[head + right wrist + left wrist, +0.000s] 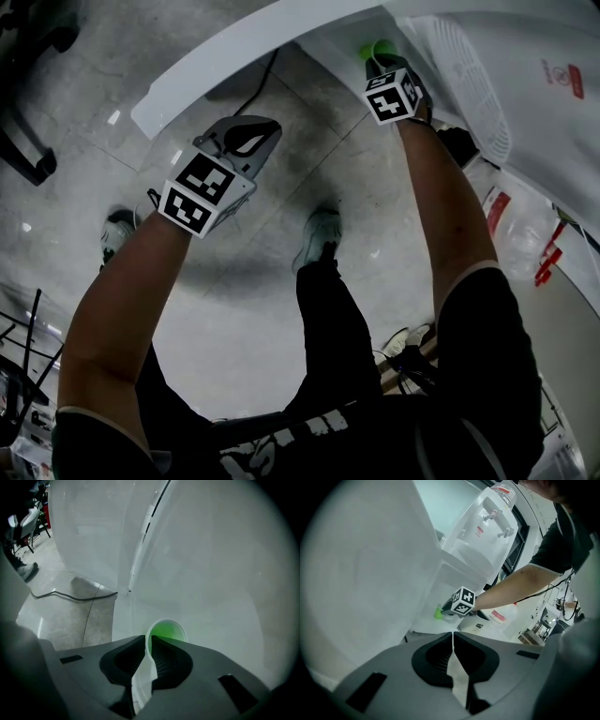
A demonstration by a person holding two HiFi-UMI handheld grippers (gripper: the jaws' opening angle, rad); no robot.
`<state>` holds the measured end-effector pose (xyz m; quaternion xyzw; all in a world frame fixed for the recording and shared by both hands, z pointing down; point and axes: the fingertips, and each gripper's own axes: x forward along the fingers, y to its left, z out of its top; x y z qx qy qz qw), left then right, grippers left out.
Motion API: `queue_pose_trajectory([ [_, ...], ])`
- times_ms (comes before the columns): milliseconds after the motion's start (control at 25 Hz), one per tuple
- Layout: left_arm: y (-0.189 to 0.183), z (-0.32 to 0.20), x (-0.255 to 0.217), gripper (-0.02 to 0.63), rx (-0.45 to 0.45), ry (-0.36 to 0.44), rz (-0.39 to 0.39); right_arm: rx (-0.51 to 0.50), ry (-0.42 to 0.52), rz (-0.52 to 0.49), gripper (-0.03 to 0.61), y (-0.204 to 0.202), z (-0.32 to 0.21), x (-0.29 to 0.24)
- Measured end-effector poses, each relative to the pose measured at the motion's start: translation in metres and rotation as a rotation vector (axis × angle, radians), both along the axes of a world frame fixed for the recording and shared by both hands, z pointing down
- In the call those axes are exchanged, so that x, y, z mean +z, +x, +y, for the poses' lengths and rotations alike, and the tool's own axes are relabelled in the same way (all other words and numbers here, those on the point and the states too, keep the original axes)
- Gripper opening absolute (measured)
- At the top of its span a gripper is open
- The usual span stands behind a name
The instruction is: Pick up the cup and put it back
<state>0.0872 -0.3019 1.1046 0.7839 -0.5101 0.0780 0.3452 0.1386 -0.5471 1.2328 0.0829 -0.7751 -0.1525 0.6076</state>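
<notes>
Here the right tongs (149, 639) pinch the rim of the half-hidden cup (169, 631); left tongs (453, 637) closed, empty.

A white bench (216, 70) with a curved edge stands over a grey, glossy floor (234, 309) crossed by thin seams, and a black cable (70, 596) trails over the floor beneath the bench. At the bench's right end is a white round fan grille (469, 84). Beyond the bench stands a white water dispenser (487, 531) topped by a bottle, and left of the bench a dark chair base (23, 141) rests on the floor.
</notes>
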Motion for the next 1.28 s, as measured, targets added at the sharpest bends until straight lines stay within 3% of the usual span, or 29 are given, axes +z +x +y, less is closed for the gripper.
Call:
queue_pose_trajectory([
  [280,-0.001,0.005,-0.007,0.02,-0.01,0.002,0.01,0.019,0.0,-0.027,0.165,-0.002,0.005,-0.01],
  [640,-0.004,0.022,-0.047,0.02,-0.03,0.024,0.021,0.061,0.011,-0.097,0.176,-0.006,0.041,-0.061],
  [920,-0.024,0.06,-0.142,0.02,-0.1,0.05,0.069,0.136,-0.1,-0.095,0.149,0.015,0.121,-0.138],
  [1280,-0.058,0.099,-0.309,0.02,-0.141,0.121,0.092,0.176,-0.209,-0.09,0.056,0.011,0.223,-0.305],
])
